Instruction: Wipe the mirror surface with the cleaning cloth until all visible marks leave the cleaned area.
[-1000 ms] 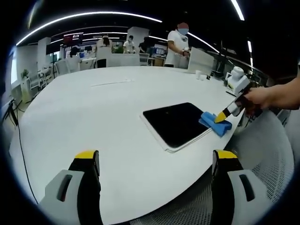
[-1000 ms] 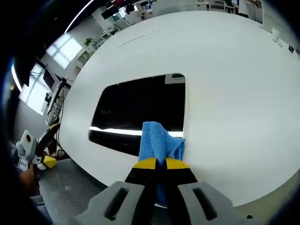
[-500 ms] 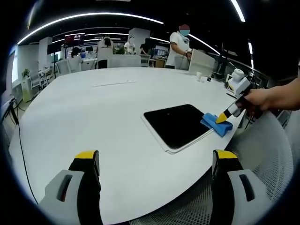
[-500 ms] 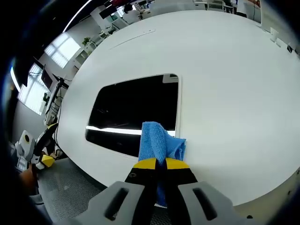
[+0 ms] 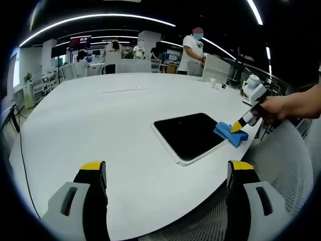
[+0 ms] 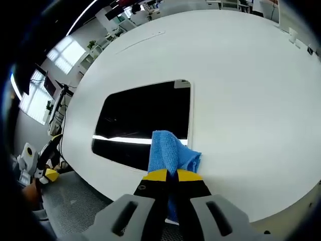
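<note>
A dark rectangular mirror [image 5: 191,134] [image 6: 145,120] with a thin white rim lies flat on the white table [image 5: 100,130], close to its near edge. My right gripper [image 6: 167,175] [image 5: 234,127] is shut on a blue cleaning cloth [image 6: 171,152] [image 5: 229,133], which rests on the mirror's corner and on the table beside it. A hand [image 5: 281,106] holds that gripper from the right in the left gripper view. My left gripper [image 5: 165,173] stands open over the table edge, well short of the mirror, with nothing between its fingers.
Several people [image 5: 193,47] stand at desks beyond the far side of the table. Small white cups [image 5: 214,81] sit near the far right edge. A grey mesh chair [image 5: 281,170] lies below the table's near edge. A cable [image 5: 22,150] hangs at the left.
The mirror sits slightly further from the right gripper than a second ago; the cloth stays at the same corner. My left gripper has barely moved.
</note>
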Demonstrator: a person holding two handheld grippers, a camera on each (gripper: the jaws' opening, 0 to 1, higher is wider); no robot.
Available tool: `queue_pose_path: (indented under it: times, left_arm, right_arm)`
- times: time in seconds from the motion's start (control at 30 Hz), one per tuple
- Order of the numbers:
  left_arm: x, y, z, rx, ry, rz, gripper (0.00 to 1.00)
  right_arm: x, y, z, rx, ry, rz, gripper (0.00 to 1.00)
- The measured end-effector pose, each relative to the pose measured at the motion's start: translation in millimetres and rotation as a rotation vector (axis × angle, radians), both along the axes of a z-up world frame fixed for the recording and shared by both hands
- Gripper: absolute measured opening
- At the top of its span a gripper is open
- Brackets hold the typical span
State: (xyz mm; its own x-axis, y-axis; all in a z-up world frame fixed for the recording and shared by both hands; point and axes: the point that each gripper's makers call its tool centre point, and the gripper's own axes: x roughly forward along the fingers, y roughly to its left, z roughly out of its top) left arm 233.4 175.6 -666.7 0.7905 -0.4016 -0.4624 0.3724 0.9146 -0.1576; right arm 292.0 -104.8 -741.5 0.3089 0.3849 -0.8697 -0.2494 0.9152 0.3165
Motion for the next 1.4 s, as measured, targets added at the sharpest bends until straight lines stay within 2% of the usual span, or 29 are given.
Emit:
queue_pose_path:
  times: [0.47,0.9,1.4]
  left_arm:
    - [0.7,1,-0.6,-0.001,0.001,0.004,0.99]
    - [0.4,1,-1.4,-0.007,0.006,0.001,0.99]
    - [1.4,2,-4.0,-0.003,0.012,0.0,0.99]
  right_arm:
    - [31,6,-0.9,-0.013,-0.012,0.01,0.0]
    - [55,9,-0.2,-0.052,-0.049,0.065,0.0]
    - [94,12,-0.2,-0.049,-0.04,0.045,0.0]
